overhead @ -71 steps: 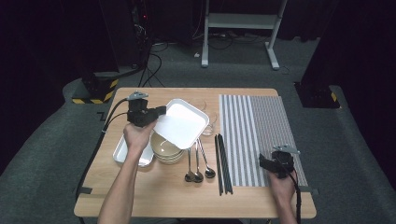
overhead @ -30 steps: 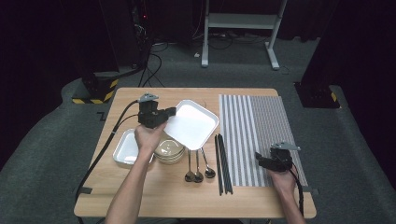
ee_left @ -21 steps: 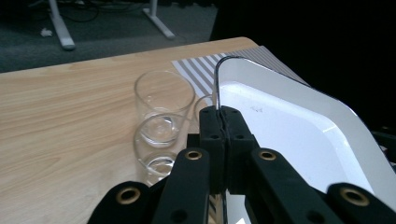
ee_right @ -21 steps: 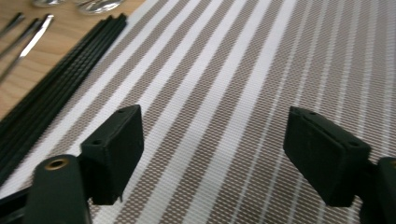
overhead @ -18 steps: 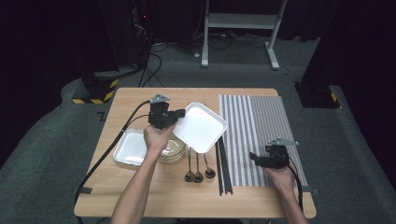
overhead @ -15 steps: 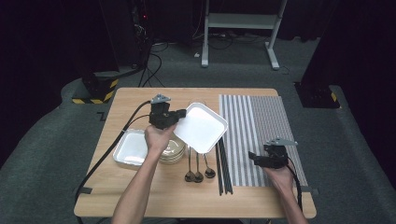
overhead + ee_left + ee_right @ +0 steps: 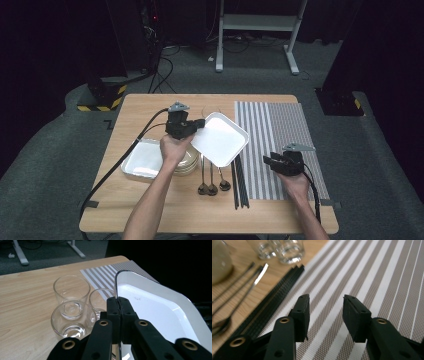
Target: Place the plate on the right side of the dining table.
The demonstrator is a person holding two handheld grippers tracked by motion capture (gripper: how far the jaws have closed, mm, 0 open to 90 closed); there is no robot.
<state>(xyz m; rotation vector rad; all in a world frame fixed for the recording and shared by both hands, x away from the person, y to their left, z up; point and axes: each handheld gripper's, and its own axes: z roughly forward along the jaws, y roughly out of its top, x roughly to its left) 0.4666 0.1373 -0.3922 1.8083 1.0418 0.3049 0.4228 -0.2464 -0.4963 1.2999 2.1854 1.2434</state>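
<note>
Wooden table (image 7: 150,210), left tool (image 7: 198,125) gripping white tray (image 7: 220,140) aloft

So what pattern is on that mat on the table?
The mat has grey and white stripes, clearest in the right gripper view.

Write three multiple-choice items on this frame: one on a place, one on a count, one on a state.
1. Where is the white tray?
A. flat on the striped mat
B. lifted above the table, between the bowls and the striped mat
C. on the floor

2. How many clear glasses show in the left gripper view?
A. one
B. three
C. five

3. How is the right gripper?
A. open, holding nothing
B. shut on a spoon
C. shut on the tray

Key: B, the left gripper holds its rim aloft; B, three stand together; A, only striped mat between its jaws.
</note>
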